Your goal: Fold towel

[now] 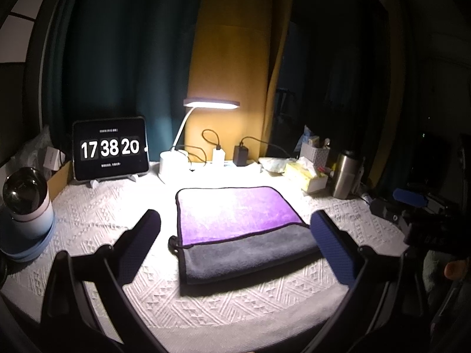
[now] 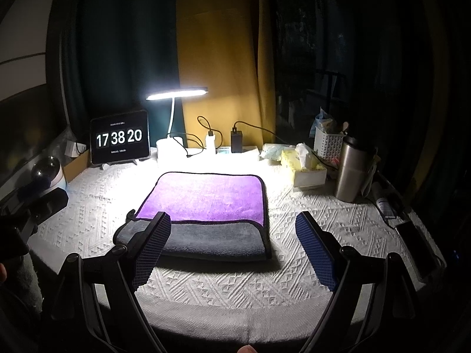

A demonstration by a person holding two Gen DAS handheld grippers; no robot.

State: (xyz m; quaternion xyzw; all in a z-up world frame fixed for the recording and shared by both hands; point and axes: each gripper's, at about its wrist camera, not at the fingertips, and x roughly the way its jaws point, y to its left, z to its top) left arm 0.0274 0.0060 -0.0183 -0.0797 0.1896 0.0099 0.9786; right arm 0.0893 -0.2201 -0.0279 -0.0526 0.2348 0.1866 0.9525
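A towel [image 1: 238, 220], purple on one side and grey on the other with a dark hem, lies folded on the white textured tablecloth [image 1: 97, 220]. The purple layer lies over the grey one, and a grey strip shows along the near edge. It also shows in the right wrist view [image 2: 206, 200]. My left gripper [image 1: 235, 220] is open and empty, held above the table with the towel seen between its fingers. My right gripper [image 2: 234, 220] is open and empty, hovering over the towel's near right part. Each gripper shows at the other view's edge.
A lit desk lamp [image 2: 176, 92] stands behind the towel. A tablet clock [image 2: 119, 138] is at back left, chargers and cables [image 2: 235, 141] at the back. A tissue box [image 2: 306, 164], steel flask [image 2: 351, 170] and basket [image 2: 326, 144] are at right. A phone [image 2: 418, 244] lies at far right.
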